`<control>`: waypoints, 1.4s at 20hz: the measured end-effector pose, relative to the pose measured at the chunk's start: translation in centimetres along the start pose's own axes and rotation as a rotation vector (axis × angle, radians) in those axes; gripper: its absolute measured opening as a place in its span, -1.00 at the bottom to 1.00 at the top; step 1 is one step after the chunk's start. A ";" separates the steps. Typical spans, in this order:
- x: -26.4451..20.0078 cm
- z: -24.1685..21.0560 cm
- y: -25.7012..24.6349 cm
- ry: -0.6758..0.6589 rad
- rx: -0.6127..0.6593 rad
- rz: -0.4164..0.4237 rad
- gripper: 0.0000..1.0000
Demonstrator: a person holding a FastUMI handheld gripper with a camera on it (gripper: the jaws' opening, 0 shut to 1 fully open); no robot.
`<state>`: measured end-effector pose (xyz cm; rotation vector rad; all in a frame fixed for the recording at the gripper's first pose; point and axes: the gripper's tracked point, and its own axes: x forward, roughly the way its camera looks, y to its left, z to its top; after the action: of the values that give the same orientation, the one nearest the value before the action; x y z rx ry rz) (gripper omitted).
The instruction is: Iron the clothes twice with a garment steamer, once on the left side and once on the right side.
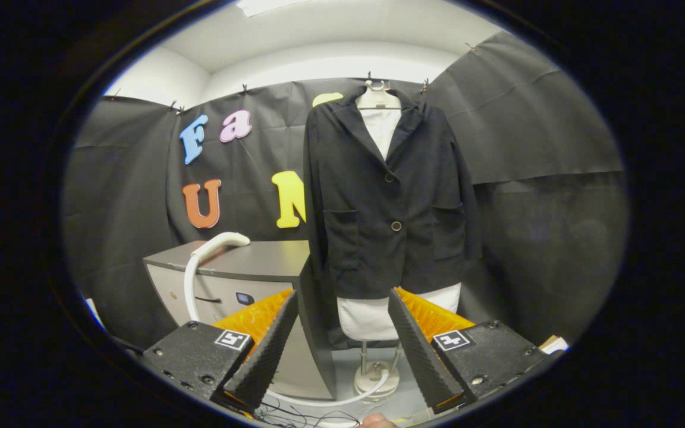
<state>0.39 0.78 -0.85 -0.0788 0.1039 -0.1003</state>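
A black jacket [387, 196] hangs buttoned on a white mannequin torso [372, 318] that stands on a round white base [376, 377], straight ahead beyond the fingers. The white steamer head [223, 241] lies on top of a grey cabinet [259, 261] to the left of the jacket; its white hose [191, 285] curves down the cabinet front and runs along the floor toward the mannequin base. My gripper [342, 345] is open, nothing between its fingers, well short of both the jacket and the steamer.
The grey cabinet has drawers on its front and stands close against the mannequin's left side. Thin cables [307, 416] lie on the floor below the fingers. A fingertip [375, 421] of a person's hand shows beneath the gripper.
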 end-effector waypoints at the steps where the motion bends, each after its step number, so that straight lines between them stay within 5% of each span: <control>1: 0.1 0.2 0.5 0.002 -0.006 -0.005 0.94; 7: 1.3 1.6 6.9 0.001 -0.060 0.024 0.94; 14: 4.4 3.9 19.8 0.076 -0.041 0.223 0.94; 22: 13.8 4.5 29.7 0.245 -0.094 0.360 0.93; 28: 21.5 5.0 33.1 0.346 -0.130 0.341 0.92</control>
<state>25.35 31.80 -0.76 -0.1721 0.4672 0.2359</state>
